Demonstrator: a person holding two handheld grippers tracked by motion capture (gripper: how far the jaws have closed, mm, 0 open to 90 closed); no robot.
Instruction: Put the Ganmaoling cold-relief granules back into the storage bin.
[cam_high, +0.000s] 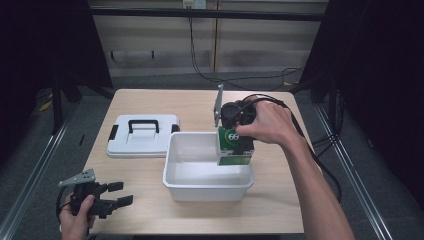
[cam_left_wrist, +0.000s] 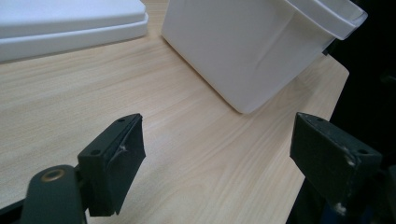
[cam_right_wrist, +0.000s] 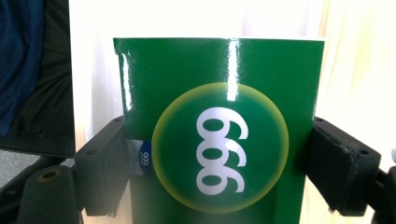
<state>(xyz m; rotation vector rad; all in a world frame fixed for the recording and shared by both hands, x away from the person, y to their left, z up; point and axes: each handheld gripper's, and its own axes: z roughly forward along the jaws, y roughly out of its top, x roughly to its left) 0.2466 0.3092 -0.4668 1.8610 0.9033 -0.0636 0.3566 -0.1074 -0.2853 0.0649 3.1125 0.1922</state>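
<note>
You are holding the green box (cam_high: 234, 147) in the right gripper (cam_high: 235, 142) over the tub (cam_high: 207, 187); release pending. Left gripper (cam_high: 112, 194) idling wide open, lid (cam_high: 142, 135) off.

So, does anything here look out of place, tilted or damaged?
Nothing stands out. The right gripper holds the glossy green box upright over the white plastic bin, the white lid lies flat beside it, and the left gripper rests open.

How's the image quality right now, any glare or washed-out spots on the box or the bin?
Right gripper view: glare streaks on the glossy green box, background blown out white. High view: surroundings dark, the white bin bright yet readable. Left gripper view: evenly lit, near claw pads slightly soft.
</note>
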